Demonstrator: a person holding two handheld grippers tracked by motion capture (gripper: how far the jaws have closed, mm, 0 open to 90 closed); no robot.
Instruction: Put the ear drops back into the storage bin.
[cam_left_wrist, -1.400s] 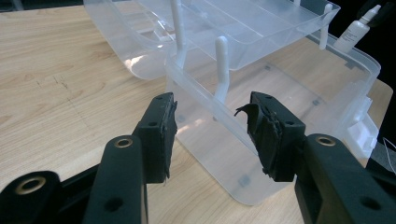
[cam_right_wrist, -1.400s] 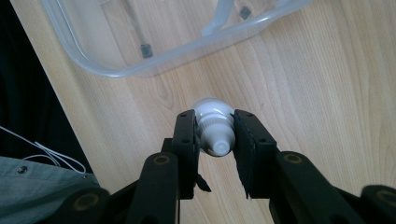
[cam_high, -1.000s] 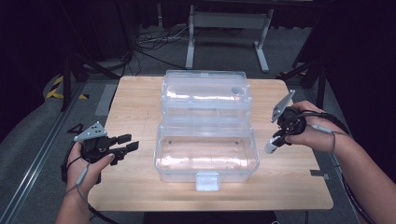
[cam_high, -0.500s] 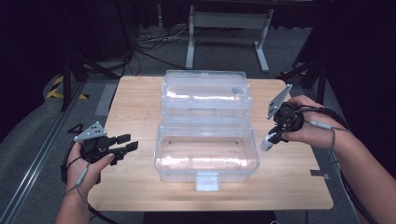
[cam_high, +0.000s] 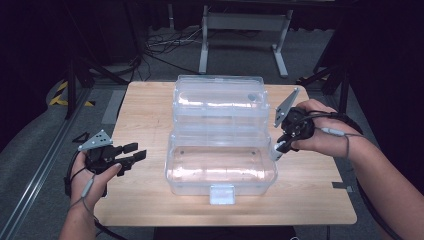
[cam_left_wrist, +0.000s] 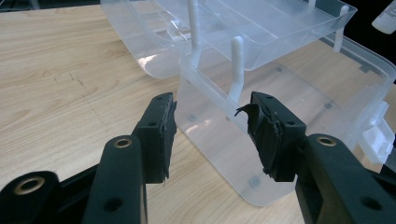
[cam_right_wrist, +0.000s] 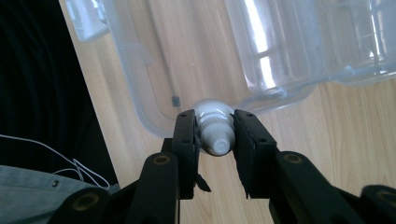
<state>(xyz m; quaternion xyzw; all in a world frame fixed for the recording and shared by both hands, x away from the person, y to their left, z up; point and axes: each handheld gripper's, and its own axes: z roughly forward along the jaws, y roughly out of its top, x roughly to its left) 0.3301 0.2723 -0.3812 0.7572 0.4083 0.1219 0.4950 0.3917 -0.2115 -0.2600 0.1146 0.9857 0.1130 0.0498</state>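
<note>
Wooden table (cam_high: 145, 200): light-grained top, seen from above, standing on a grey floor (cam_high: 45, 125) with dark cables behind it.

Clear plastic storage box (cam_high: 220, 172): set at the middle of the table, lid off or swung back. Its deep lower tub lies nearest the person, with a small latch tab at the front edge. A shallower clear tray (cam_high: 220, 102) sits raised behind and above the tub, joined to it by white upright arms; the left gripper view shows two of these arms (cam_left_wrist: 236, 65) rising from the tub's rim.

Left hand (cam_high: 87, 175): at the table's left edge, well apart from the box. It carries the left gripper (cam_high: 134, 154), jaws pointing toward the box and standing apart with nothing between them; in its own view the tub's corner shows through the gap, farther off.

Right hand (cam_high: 320, 135): at the box's right side. It carries the right gripper (cam_high: 276, 150), tilted downward, just beside the tub's right rim.

Small white bottle (cam_right_wrist: 215, 130): clamped between the right gripper's jaws, ribbed cap and nozzle toward the camera, body pointing down toward the tub's rim. Whether it touches the rim cannot be told.
</note>
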